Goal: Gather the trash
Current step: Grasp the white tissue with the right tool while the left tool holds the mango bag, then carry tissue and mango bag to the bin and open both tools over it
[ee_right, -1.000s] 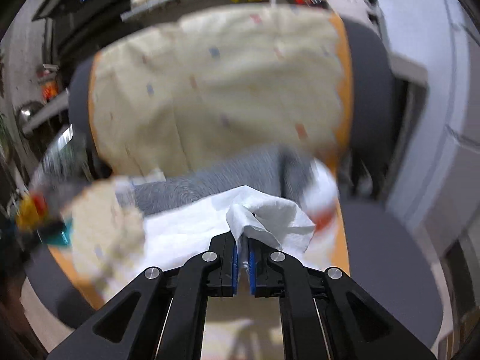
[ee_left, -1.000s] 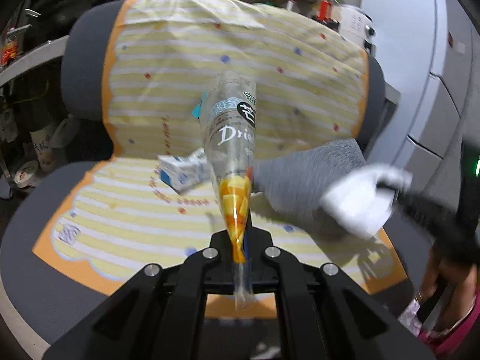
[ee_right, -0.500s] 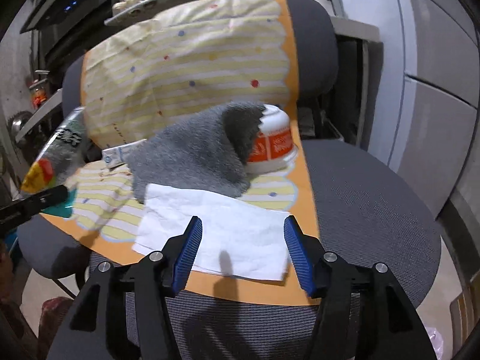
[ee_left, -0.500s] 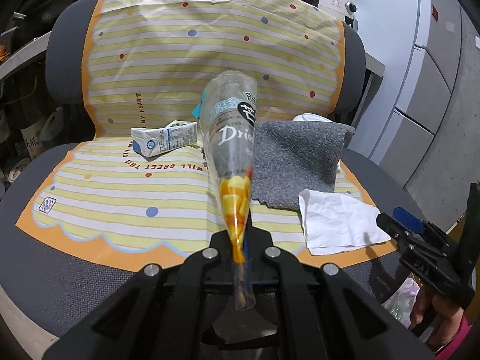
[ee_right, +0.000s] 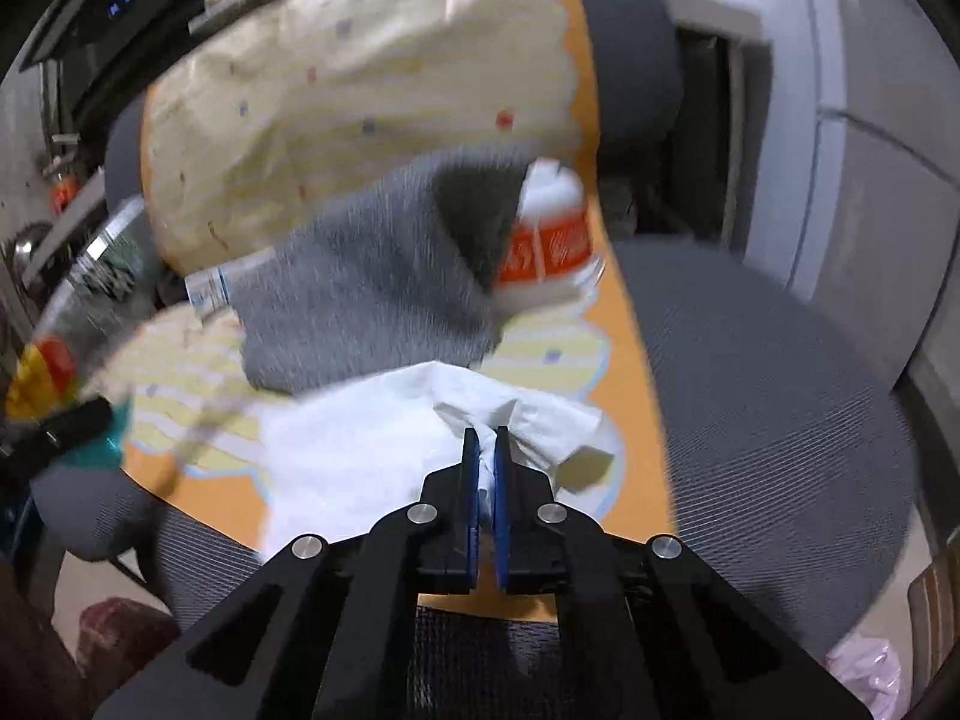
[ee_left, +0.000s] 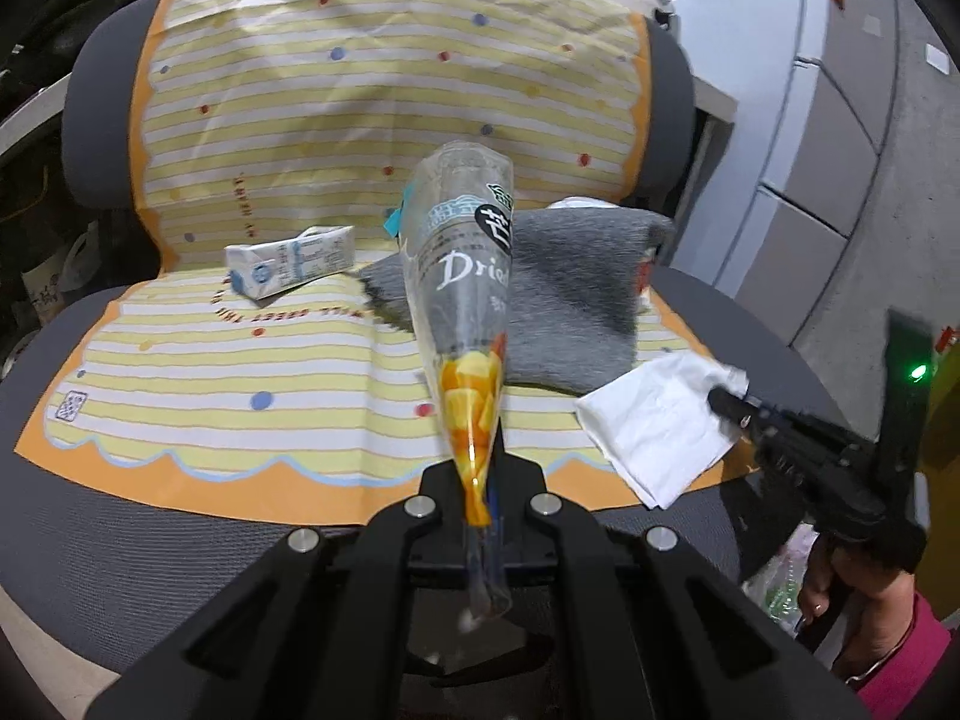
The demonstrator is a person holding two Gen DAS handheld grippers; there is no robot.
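Right wrist: grey cloth point(ee_right: 366, 306) beside tissue point(ee_right: 384, 450)

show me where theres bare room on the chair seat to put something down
Free: the striped mat in front of the milk carton, and the grey seat mesh right of the mat. Crowded: the grey cloth, cup and white napkin cluster.

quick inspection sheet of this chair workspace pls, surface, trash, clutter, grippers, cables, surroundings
surface: grey office chair under a striped yellow mat.
job's things: snack wrapper in the left gripper; white tissue pinched by the right gripper; small carton lying on the mat; red-and-white cup partly under the cloth.
clutter: grey cloth on the mat.
grippers: both shut on trash.
cables: nothing seen.
surroundings: grey cabinet; plastic bag on the floor.
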